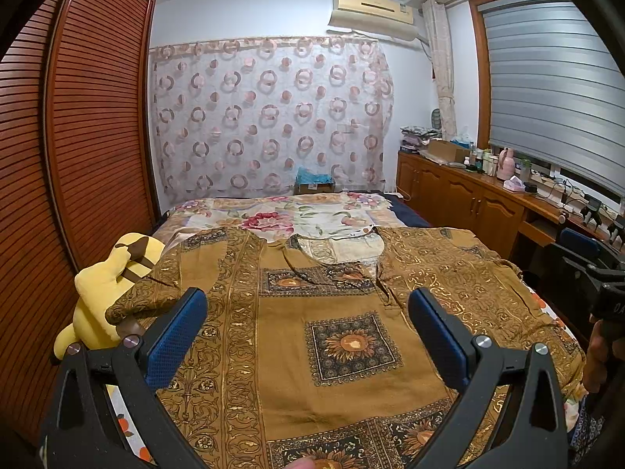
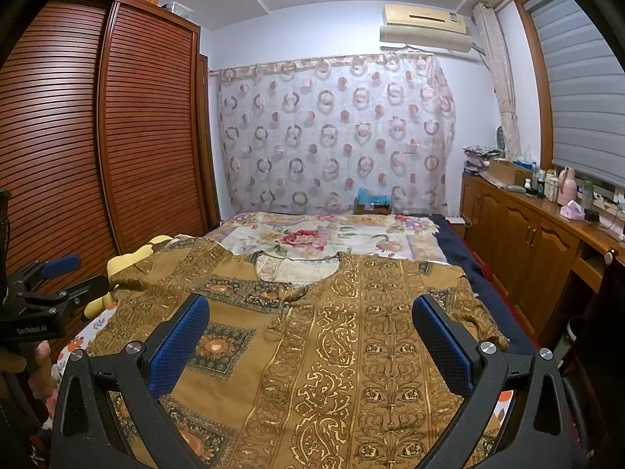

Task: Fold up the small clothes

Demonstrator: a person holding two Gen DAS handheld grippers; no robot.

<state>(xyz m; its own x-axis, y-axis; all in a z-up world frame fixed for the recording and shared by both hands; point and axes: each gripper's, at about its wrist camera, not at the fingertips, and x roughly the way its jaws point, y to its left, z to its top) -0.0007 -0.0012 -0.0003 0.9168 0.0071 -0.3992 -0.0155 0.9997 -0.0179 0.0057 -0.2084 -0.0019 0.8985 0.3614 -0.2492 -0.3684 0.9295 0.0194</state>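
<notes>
A brown and gold patterned shirt (image 1: 343, 312) (image 2: 332, 332) lies spread flat on the bed, neck opening at the far side, sleeves out to both sides. My left gripper (image 1: 308, 312) hovers over the shirt's left half, open, with nothing between its blue pads. My right gripper (image 2: 310, 316) hangs over the shirt's right half, open and empty too. In the right wrist view the left gripper (image 2: 58, 273) shows at the left edge, held in a hand. The shirt's left sleeve (image 1: 148, 293) drapes over a yellow plush toy.
A yellow plush toy (image 1: 105, 289) sits at the bed's left edge beside the brown louvred wardrobe (image 1: 78, 136). A floral bedspread (image 1: 297, 219) covers the far half of the bed. A wooden cabinet (image 2: 527, 234) with bottles runs along the right wall under the window.
</notes>
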